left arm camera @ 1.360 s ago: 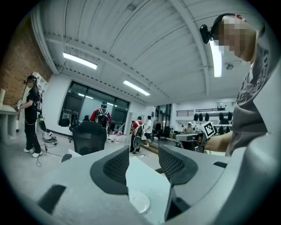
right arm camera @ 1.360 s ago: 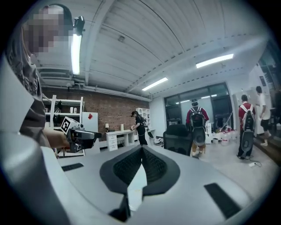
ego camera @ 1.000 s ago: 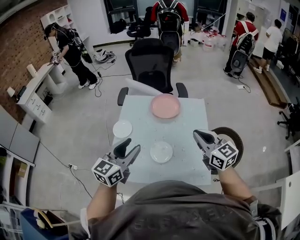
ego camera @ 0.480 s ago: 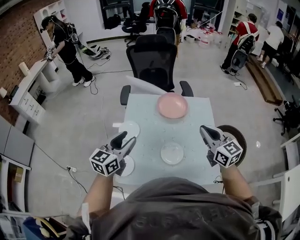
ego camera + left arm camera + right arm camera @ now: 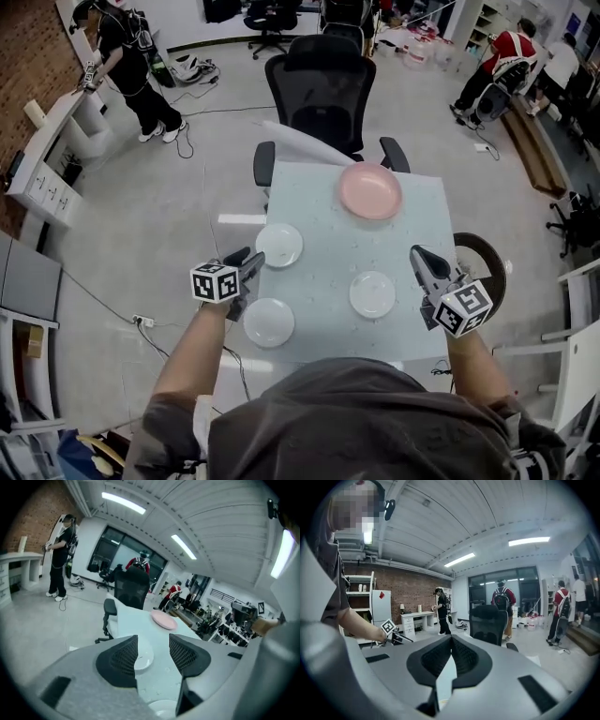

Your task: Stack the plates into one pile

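Note:
Three small white plates lie apart on the pale table (image 5: 323, 211): one at the left (image 5: 279, 245), one at the near left corner (image 5: 269, 322), one near the middle right (image 5: 372, 293). A larger pink plate (image 5: 370, 190) sits at the far side. My left gripper (image 5: 246, 267) hovers at the table's left edge between the two left plates, open and holding nothing. In the left gripper view the left white plate (image 5: 143, 654) shows between the fingers and the pink plate (image 5: 163, 619) lies beyond. My right gripper (image 5: 419, 256) is at the table's right edge, shut and holding nothing.
A black office chair (image 5: 328, 89) stands against the table's far edge. A dark round stool (image 5: 483, 264) is just right of the table by my right gripper. People stand at the room's far left and far right. A white desk (image 5: 42, 159) lines the left wall.
The head view has swung, so the table sits further right in the picture. My left gripper moved left to the table's left edge, uncovering the near-left white plate. The right gripper stays shut at the right edge.

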### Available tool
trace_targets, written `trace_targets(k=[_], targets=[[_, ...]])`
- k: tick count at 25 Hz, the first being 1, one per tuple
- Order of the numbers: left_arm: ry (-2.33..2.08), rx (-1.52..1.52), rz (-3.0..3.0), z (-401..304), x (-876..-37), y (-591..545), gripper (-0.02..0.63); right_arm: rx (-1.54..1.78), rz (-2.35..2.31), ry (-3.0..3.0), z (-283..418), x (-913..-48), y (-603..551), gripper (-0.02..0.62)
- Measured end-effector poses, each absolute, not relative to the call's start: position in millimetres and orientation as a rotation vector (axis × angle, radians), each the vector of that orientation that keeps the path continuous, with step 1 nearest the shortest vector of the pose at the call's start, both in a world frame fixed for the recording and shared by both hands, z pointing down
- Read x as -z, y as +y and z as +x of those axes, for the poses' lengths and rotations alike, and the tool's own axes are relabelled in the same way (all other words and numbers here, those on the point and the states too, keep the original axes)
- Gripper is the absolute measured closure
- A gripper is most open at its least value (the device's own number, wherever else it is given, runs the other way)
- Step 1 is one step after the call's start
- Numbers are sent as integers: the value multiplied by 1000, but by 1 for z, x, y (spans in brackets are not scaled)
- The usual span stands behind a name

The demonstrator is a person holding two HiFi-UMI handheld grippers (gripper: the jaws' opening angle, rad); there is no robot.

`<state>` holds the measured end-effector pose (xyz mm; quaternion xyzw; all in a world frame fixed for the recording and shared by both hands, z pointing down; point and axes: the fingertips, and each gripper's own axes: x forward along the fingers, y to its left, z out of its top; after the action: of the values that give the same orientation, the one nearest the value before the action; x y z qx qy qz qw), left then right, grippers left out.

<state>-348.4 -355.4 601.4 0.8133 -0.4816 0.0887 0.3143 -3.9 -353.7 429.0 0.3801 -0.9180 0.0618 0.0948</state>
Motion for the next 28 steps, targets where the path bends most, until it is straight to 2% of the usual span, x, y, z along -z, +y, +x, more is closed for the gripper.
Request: trace_targets(k=[9, 16, 18, 19, 24, 28], targets=[[-1212, -276, 1922, -384, -717, -413, 416, -259, 1177, -2614, -27, -474, -343, 601], [-1158, -247, 1818, -373, -758, -433, 417, -312, 1232, -2545, -9, -496, -338, 601], [-1169, -277, 1805, -371, -764, -434, 463, -330, 1245, -2531, -4, -503, -337, 601], [-1180, -294, 1800, -371, -767, -434, 518, -338, 1250, -2527, -2, -507, -337, 601], [-1231, -298, 1837, -370, -746, -436, 539, -335, 1258, -2538, 5, -512, -345, 601], [-1208, -109, 1854, -360, -705, -436, 584, -315, 1268, -2566, 14, -505, -358, 601]])
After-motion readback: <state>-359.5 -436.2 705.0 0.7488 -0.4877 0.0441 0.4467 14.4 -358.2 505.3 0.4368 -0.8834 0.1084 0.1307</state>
